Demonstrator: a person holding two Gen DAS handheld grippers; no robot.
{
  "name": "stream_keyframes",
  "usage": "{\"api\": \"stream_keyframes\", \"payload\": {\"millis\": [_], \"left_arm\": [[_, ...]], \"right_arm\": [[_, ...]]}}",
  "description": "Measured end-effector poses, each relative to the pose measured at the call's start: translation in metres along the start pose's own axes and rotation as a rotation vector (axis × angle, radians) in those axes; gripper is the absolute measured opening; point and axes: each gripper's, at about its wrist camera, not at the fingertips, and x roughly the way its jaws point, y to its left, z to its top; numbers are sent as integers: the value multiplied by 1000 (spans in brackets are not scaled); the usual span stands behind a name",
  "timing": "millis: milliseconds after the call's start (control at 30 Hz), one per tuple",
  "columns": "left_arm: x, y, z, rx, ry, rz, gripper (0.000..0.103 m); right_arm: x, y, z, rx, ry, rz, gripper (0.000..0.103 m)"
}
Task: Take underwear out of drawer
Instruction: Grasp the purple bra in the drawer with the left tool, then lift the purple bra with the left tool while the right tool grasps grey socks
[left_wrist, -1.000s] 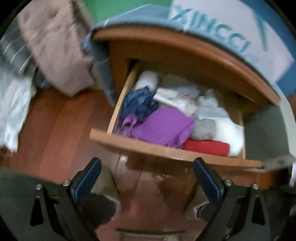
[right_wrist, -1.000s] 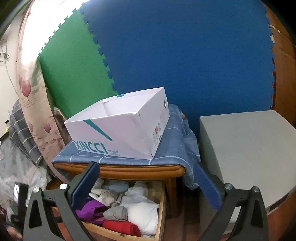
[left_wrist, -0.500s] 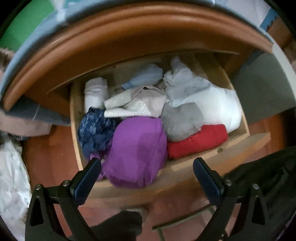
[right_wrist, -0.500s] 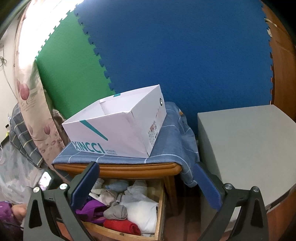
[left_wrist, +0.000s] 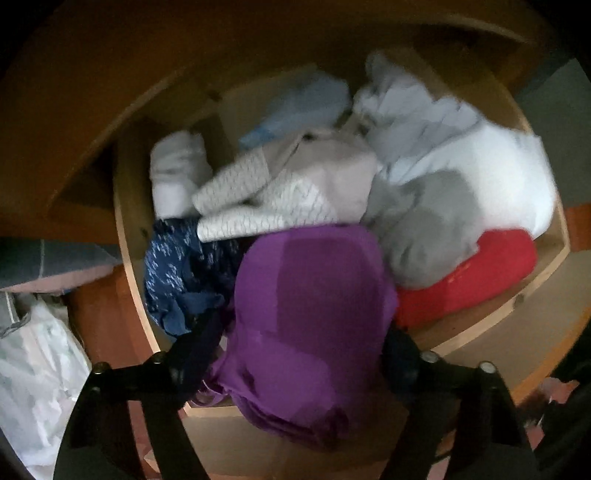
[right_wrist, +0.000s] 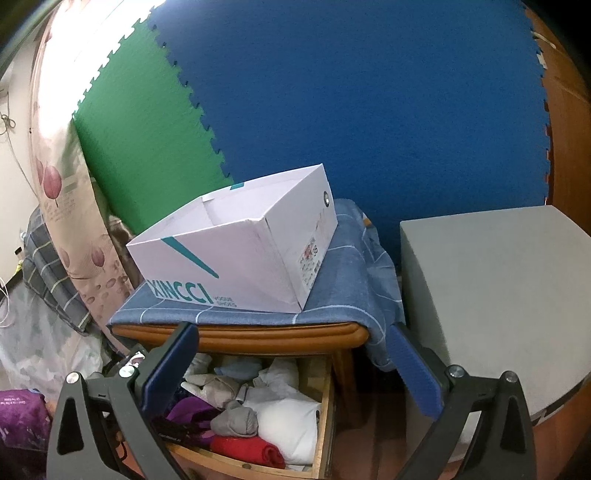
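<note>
Left gripper (left_wrist: 299, 343) plunged into open drawer (left_wrist: 129, 236), jaws just been closing, flanking purple underwear (left_wrist: 310, 302) at near edge; whether pads press, cannot tell. Right gripper (right_wrist: 291, 373) hangs back, spread, empty. Farther: shoebox (right_wrist: 236, 254) on nightstand.

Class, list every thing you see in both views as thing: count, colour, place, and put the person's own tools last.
drawer: one, wooden, open under the nightstand top
purple garment: one, front of drawer, between the left tongs' fingers
red garment: one, front right of drawer
grey garment: one, behind the red one
navy patterned garment: one, left of drawer
shoebox: one, white, on the blue cloth
blue cloth: one, covering the nightstand top
left tongs: black, just closing around the purple garment
right tongs: blue pads, open, empty
</note>
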Motion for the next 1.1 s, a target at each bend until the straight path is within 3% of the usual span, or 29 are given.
{"api": "stream_keyframes", "payload": {"millis": [167,200,300,533,700,1100], "left_arm": [[6,17,-4,-79,-12,-59,35],[3,19,-6,-80,-28,-40,27],[-10,22,-15,-81,-71,-11,18],[-73,34,-35,-160,-270,-95,17],[-118,50,-47,-227,-426,-172,17],[-150,71,-75,-302,-569,-228,17]], "right_arm": [[3,3,-1,-9,7,-1,103],[3,4,-1,-15,9,-3,103],[5,7,-3,-34,14,-4,103],[23,22,-14,-74,103,59,103],[53,45,-37,-150,288,128,103],[119,105,-98,-387,611,217,103]]}}
